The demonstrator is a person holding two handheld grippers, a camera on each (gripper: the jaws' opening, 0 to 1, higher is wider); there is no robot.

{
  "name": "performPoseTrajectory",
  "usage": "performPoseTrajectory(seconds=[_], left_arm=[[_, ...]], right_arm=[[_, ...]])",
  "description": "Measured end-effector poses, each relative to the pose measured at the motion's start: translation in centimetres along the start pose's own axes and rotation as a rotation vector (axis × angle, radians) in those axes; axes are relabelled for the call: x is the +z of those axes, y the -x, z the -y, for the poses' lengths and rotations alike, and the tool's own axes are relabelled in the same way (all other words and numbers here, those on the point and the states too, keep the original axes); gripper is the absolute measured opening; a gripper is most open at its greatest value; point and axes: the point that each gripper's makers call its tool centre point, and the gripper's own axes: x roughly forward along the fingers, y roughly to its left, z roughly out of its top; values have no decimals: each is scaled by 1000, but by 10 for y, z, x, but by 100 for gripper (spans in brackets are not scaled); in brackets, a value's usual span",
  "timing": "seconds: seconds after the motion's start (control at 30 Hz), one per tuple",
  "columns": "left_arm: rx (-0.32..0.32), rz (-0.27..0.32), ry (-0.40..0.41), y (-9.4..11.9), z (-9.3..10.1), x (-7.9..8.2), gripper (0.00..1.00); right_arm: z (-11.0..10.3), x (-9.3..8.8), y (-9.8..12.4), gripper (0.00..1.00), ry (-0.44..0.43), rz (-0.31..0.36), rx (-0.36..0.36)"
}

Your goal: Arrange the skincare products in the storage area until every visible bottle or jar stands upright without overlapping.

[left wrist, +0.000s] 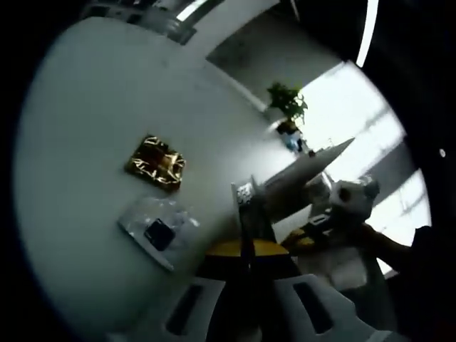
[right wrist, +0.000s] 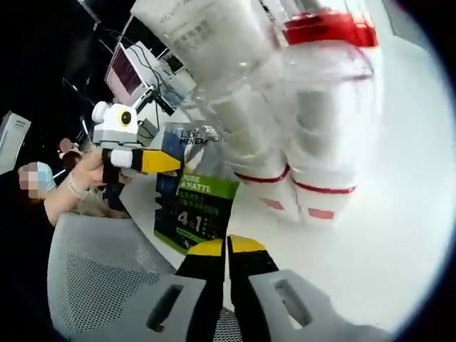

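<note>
Hardly begun, judging by gold packet (left wrist: pixel 155 162) and clear sachet (left wrist: pixel 157 229) lying flat near upright green box (right wrist: pixel 196 196); left tool (left wrist: pixel 246 251) and right tool (right wrist: pixel 228 248) closed, empty.

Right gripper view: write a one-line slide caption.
Shut right gripper before a green-and-blue product box and clear-wrapped white tubes on a white table; left gripper beyond.

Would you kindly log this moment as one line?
left gripper: shut, empty | right gripper: shut, empty | green-and-blue carton: upright on white table | red-capped clear bottle: beside it
</note>
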Motion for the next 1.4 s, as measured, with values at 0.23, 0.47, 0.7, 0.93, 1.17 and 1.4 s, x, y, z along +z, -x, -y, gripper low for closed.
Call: performPoseTrajectory(seconds=[0.23,0.47,0.7,0.93,1.17,1.4], left_arm=[[31,-12,-1,-4,-5,-2,0],[72,-4,-14,-5,-8,-2,0],[119,-6,-66,-9,-11,-1,0],[172,-23,-119,-10,-19,-4,0],[225,-71,-227,-11,-24,-4,0],[265,-125,-391,-17,-23,-1,0]], right_arm=[[-14,3,-6,6,142,-31,-22],[-24,7,-17,10,246,-55,-43],[-29,4,-29,16,325,-108,-67],[-25,0,-35,18,369,-147,-93],[-21,2,-39,19,409,-171,-110],[-22,-1,-38,21,449,-194,-129]])
